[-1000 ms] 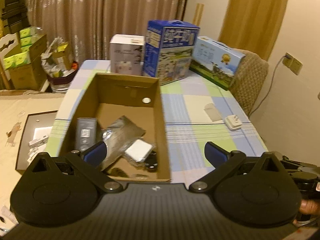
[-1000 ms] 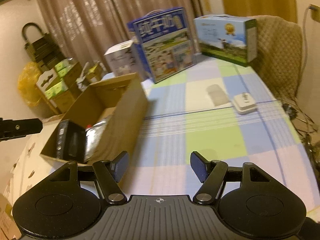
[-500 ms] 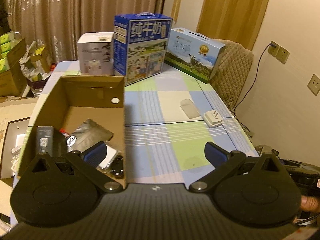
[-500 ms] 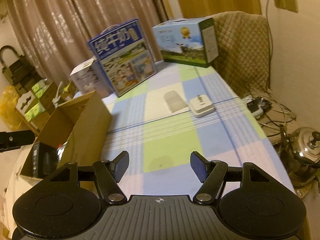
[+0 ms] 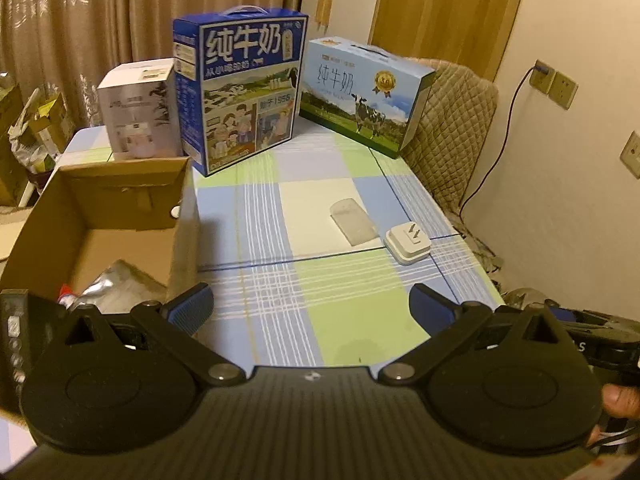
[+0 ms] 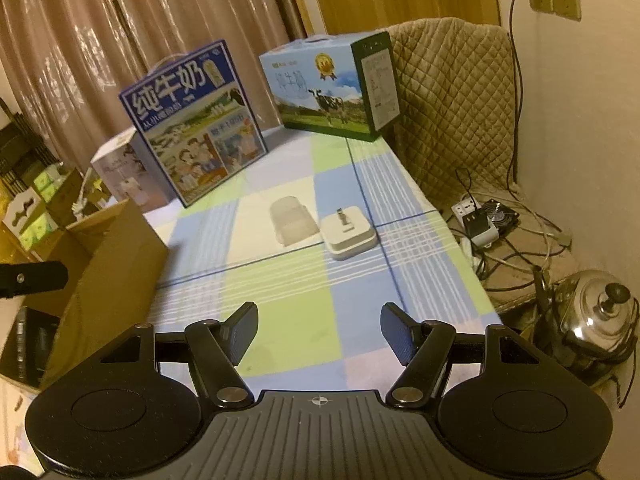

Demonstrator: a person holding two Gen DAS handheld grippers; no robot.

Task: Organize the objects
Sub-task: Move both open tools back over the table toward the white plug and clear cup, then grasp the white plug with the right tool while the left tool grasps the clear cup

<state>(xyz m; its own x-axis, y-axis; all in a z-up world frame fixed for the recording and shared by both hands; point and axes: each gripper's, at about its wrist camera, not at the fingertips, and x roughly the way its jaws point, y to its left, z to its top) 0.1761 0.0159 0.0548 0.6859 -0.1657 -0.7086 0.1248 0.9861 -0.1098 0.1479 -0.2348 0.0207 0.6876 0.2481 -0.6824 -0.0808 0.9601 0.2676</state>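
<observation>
Two loose items sit mid-table — a white charger (image 6: 349, 236) touching a translucent case (image 6: 292, 220). Charger looks light, rigid, slick — pinch its flat sides. Left gripper (image 5: 310, 306) and right gripper (image 6: 318, 330) both gape, empty.

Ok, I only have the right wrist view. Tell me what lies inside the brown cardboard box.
Observer: A crinkled silver foil pouch lies on the floor of the brown cardboard box.
Operator: Report the left claw.
Observer: The left claw is open and holds nothing, over the checked tablecloth beside the box.
Operator: Check the box's far end.
Observer: The floor there is bare cardboard, and the far wall carries a small pale round spot.
</observation>
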